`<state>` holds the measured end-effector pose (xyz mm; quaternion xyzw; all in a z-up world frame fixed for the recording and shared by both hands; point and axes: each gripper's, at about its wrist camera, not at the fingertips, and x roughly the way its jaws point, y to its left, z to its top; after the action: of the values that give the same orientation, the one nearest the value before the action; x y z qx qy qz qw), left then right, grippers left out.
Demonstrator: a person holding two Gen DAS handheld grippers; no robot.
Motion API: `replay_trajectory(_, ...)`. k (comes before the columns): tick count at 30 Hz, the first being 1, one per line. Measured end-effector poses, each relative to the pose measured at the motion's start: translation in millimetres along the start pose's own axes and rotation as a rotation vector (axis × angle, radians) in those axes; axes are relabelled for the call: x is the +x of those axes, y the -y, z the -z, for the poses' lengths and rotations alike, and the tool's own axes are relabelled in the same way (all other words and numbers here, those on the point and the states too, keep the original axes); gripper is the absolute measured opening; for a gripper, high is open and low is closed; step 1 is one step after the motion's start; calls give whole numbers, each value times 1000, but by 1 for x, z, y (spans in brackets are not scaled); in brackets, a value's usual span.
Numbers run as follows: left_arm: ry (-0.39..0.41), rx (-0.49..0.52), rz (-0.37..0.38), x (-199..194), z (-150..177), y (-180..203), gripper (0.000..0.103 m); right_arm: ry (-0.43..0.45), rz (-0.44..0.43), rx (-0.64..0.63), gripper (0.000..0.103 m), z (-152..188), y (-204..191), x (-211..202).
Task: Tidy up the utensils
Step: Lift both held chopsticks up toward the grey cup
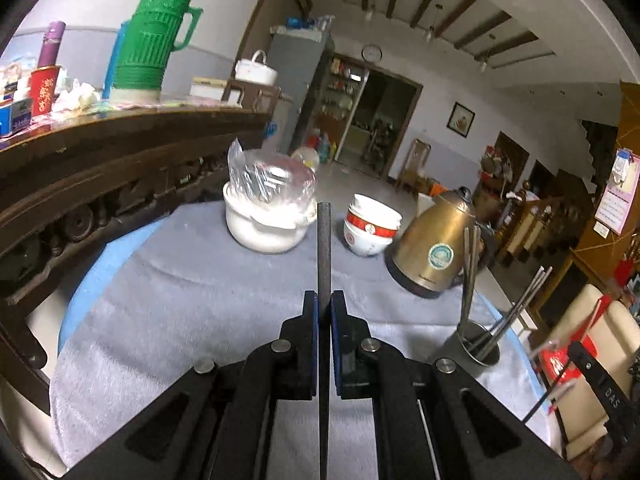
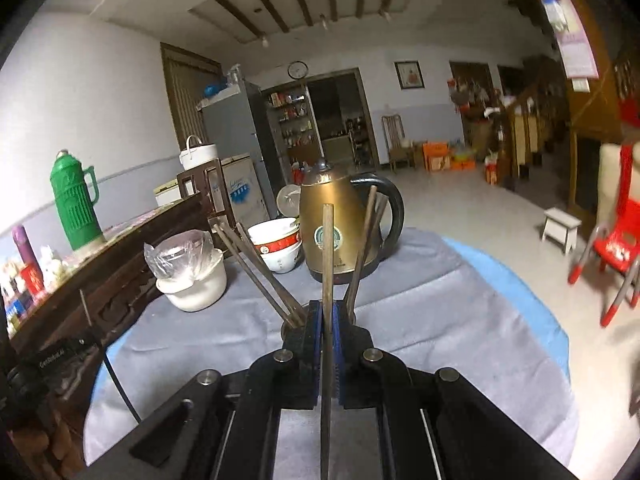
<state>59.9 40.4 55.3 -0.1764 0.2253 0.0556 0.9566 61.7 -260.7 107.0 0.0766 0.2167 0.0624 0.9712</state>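
Observation:
My left gripper (image 1: 324, 300) is shut on a dark chopstick (image 1: 323, 248) that points forward above the grey tablecloth. A metal utensil cup (image 1: 478, 344) with several chopsticks in it stands at the right of the left wrist view. My right gripper (image 2: 328, 310) is shut on a brown chopstick (image 2: 327, 256) and is just in front of the same cup, mostly hidden behind the jaws; several chopsticks (image 2: 256, 268) fan out of it.
On the round table (image 1: 180, 280) stand a bronze kettle (image 1: 436, 244), stacked red and white bowls (image 1: 370, 226) and a white pot with a plastic bag (image 1: 266, 208). A dark wooden sideboard (image 1: 100, 152) with a green thermos (image 1: 154, 36) is at the left.

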Motion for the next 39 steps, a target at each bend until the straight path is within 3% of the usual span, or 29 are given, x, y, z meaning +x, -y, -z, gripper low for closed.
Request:
replay_trajectory(5, 75, 74, -48, -3, 13, 4, 7, 3, 21, -45, 6, 12, -6, 3)
replay_trajectory(9, 93, 93, -40, -12, 14, 4, 7, 14, 26, -55, 6, 19, -7, -1)
replay_trajectory(23, 78, 71, 25, -71, 28, -14, 8, 15, 23, -52, 6, 34, 4, -60)
replay_trajectory(39, 57, 32, 47, -79, 24, -16, 7, 29, 8, 12, 6, 31, 13, -74)
